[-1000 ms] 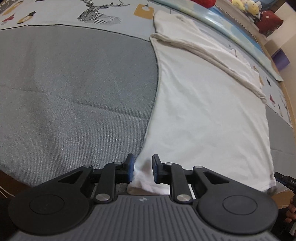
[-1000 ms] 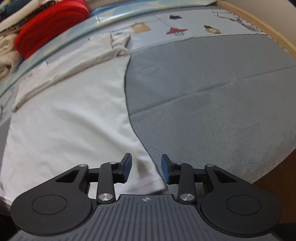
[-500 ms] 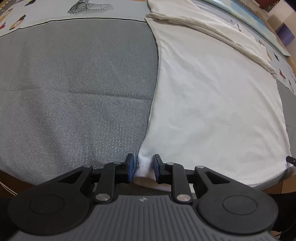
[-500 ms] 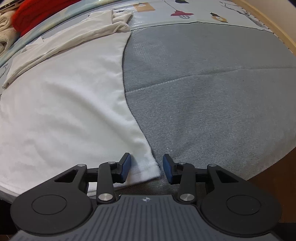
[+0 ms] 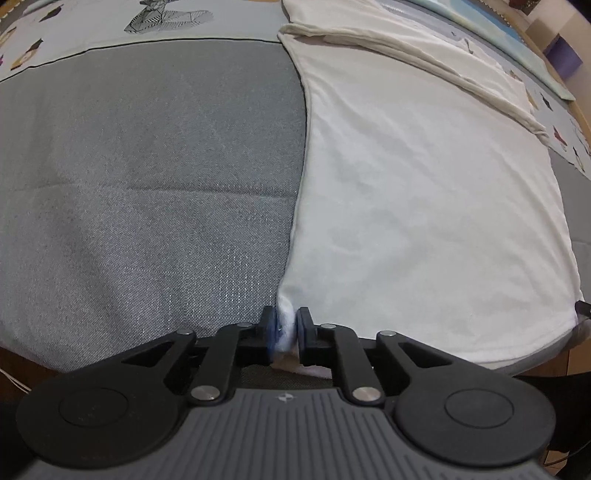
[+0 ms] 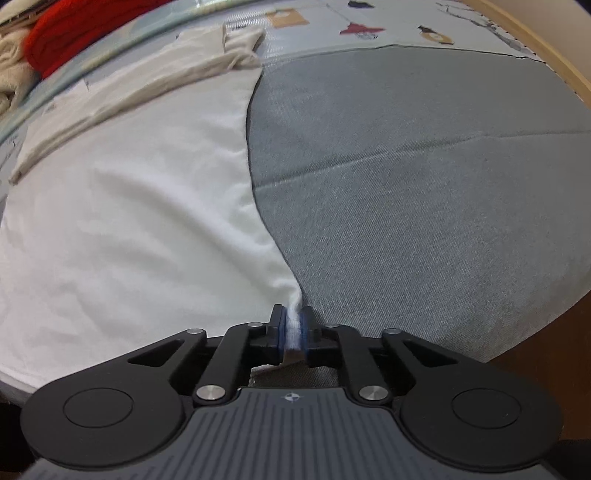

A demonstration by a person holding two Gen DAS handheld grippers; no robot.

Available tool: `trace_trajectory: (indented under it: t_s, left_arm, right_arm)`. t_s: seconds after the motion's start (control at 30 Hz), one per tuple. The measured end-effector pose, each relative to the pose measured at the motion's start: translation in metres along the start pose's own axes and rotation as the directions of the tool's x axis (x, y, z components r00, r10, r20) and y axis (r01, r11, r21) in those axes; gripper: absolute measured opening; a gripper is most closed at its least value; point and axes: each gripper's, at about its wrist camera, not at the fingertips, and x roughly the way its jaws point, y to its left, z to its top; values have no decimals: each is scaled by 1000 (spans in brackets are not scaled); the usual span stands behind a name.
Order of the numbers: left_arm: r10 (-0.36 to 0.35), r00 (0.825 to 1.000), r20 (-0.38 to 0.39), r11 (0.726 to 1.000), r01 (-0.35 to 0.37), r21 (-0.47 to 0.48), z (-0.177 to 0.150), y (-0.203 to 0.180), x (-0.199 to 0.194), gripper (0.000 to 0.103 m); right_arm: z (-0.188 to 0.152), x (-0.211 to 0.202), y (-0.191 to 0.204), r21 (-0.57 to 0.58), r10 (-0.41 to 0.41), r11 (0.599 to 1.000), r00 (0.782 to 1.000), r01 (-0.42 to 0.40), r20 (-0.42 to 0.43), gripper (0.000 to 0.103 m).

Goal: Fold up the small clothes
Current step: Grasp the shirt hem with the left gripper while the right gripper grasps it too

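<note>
Left wrist view: the left gripper (image 5: 286,329) is closing, pads pinching the near left corner of the white garment (image 5: 424,206), which lies flat on the grey mat (image 5: 147,184). The right gripper (image 6: 293,329) is also closing, pinching the near right corner. Risk: each bite holds little cloth, so a corner may slip free on lifting; uneven lifting would skew the fold.

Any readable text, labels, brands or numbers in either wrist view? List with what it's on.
No readable text in either view.
Left gripper body: small compass-like emblem, no letters.
Right gripper body: same emblem, no letters.
Printed mat: pictures only, deer and figures, no legible words.
White shirt: no visible print or tag.
</note>
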Motion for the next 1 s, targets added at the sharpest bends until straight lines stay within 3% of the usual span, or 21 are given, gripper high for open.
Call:
trace_trajectory:
  t_s: [0.57,0.73,0.87,1.0]
  left_arm:
    - [21,1000,8,1000,-21,22,-2,-8,1,14]
    - [20,1000,19,999,-21,45,-4,-12,0,8]
    - [-9,997,81,1000,7,30,-6,-11,-19,6]
    - [-92,979,181,996,89,25,-13,-9,-61,6]
  right_arm:
    - [0,2,7,-36,-14,999,1000,14,-2,16]
    - [-1,0,8,-36,-12,999,1000,13,4,7]
    - [1,-13,2,8,32,999,998,-33,51,6]
    - [9,-54,-10,66,134,987,977,-146,169,5]
